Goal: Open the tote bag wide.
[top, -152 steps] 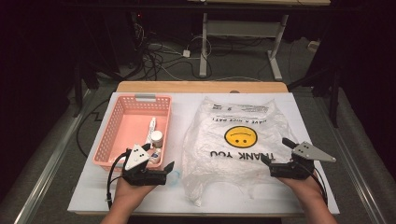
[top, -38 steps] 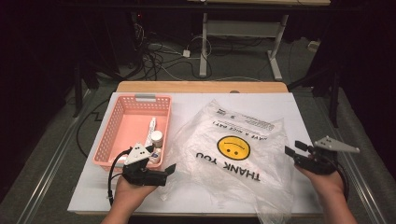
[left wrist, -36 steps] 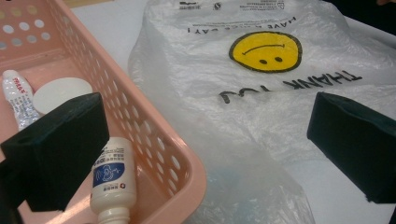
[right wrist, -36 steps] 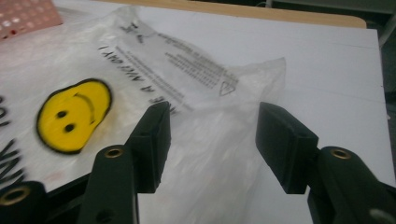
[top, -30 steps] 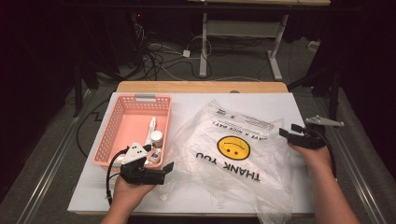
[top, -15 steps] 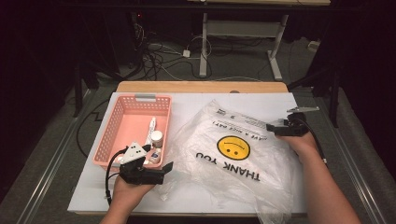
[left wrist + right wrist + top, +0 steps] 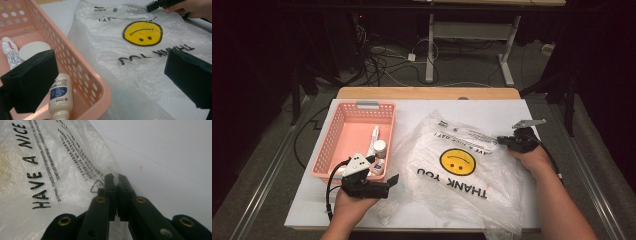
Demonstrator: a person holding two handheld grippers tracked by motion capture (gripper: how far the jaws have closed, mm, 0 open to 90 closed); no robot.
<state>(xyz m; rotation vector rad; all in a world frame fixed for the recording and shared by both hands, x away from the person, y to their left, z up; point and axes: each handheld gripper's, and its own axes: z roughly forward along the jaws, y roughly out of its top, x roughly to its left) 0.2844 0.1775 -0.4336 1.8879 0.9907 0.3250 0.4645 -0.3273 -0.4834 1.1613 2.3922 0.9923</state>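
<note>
1. Plastic bag (image 7: 462,175), clear with a yellow smiley and "THANK YOU" print, lies spread flat on the white counter (image 7: 492,107), just right of the pink basket (image 7: 343,135).
2. The right hand-held gripper (image 7: 503,142) has just been closing its jaws; in its own view they stand pressed together at the bag's far printed edge, where a fold of film appears pinched between them.
3. The left hand-held gripper (image 7: 393,181) hovers with its jaws wide apart near the bag's near-left corner, holding nothing.
4. Inside the basket lie a small white bottle (image 7: 59,96), a tube (image 7: 9,51) and a round white lid (image 7: 34,50); none is in the bag yet.
5. My reading: the work is at an early stage. One edge is gripped; the mouth is not yet opened, and filling looks likely to follow.
</note>
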